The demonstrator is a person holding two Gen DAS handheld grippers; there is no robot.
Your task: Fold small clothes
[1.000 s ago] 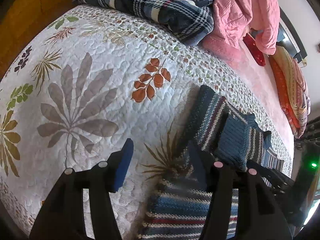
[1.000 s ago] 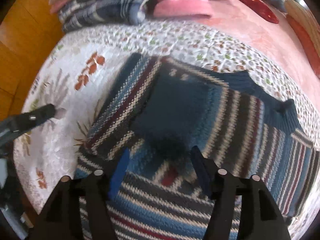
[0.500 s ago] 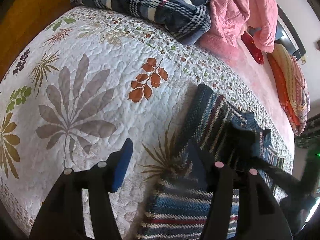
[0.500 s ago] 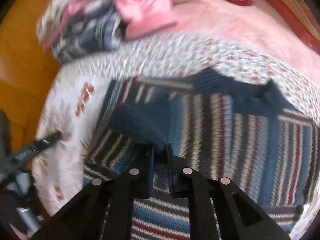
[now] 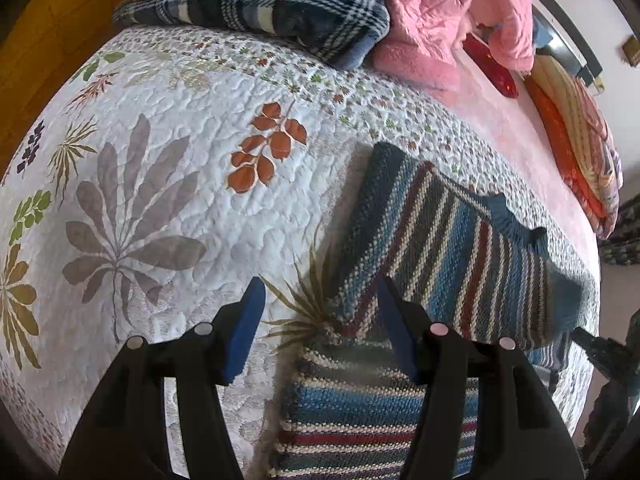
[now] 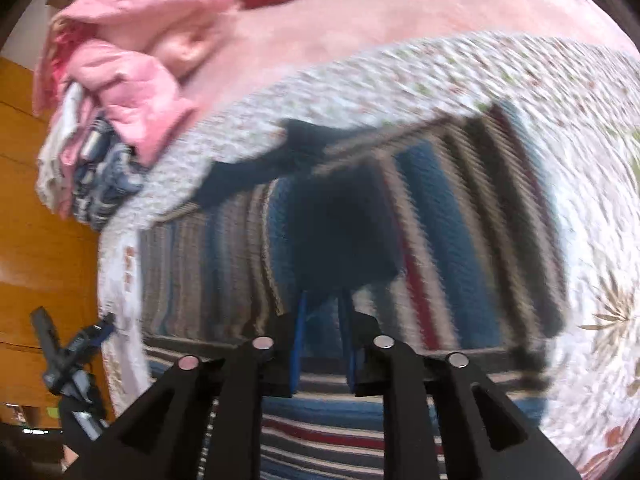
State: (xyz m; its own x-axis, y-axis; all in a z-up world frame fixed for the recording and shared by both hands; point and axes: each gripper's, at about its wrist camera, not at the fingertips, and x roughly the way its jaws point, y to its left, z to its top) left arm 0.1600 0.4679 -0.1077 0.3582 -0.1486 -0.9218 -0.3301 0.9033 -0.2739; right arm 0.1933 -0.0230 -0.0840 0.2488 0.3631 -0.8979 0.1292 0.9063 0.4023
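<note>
My right hand-held gripper [image 6: 323, 328] is pinching a dark blue sleeve end of the striped sweater [image 6: 452, 216]. My left hand-held gripper [image 5: 320, 312] is hanging open over the sweater's near edge on the quilted bed [image 5: 168, 168]. Beyond, folded plaid blankets [image 5: 260, 12] are lying.

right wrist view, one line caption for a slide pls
Right gripper pinches a dark blue fold of the striped knit sweater on the floral quilt, in motion blur.

Text on the bedding: none readable
Text on the clothes: none readable
Labels, brands, numbers, signs: none readable
</note>
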